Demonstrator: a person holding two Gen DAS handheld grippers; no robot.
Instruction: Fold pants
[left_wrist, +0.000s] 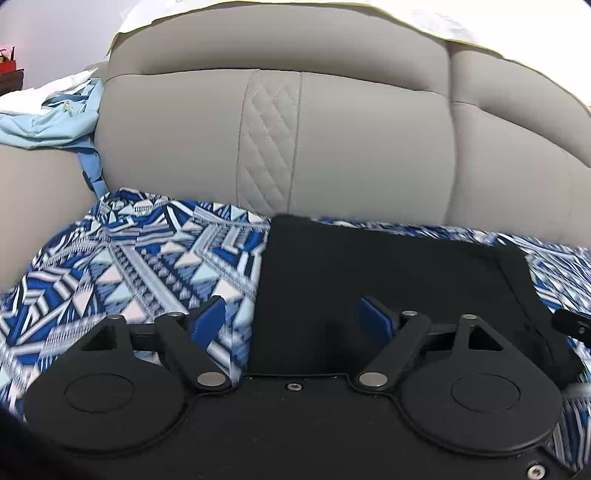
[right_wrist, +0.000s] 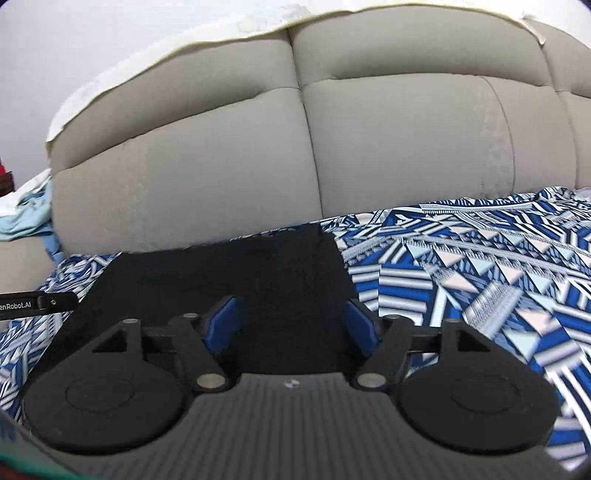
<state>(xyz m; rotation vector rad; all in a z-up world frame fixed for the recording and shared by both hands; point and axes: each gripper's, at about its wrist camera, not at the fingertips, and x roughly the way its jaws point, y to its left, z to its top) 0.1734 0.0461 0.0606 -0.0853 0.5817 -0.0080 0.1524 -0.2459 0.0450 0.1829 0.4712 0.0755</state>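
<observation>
Black pants (left_wrist: 369, 280) lie flat on a blue-and-white patterned cloth (left_wrist: 140, 266) that covers the sofa seat, their far edge close to the grey sofa backrest (left_wrist: 332, 147). The left gripper (left_wrist: 295, 314) hangs low over the pants' left edge, jaws spread apart and holding nothing. The right gripper (right_wrist: 291, 317) hangs over the dark fabric too, jaws likewise apart and empty. Light blue clothing (left_wrist: 48, 118) sits crumpled at the sofa's far left, beside the backrest.
</observation>
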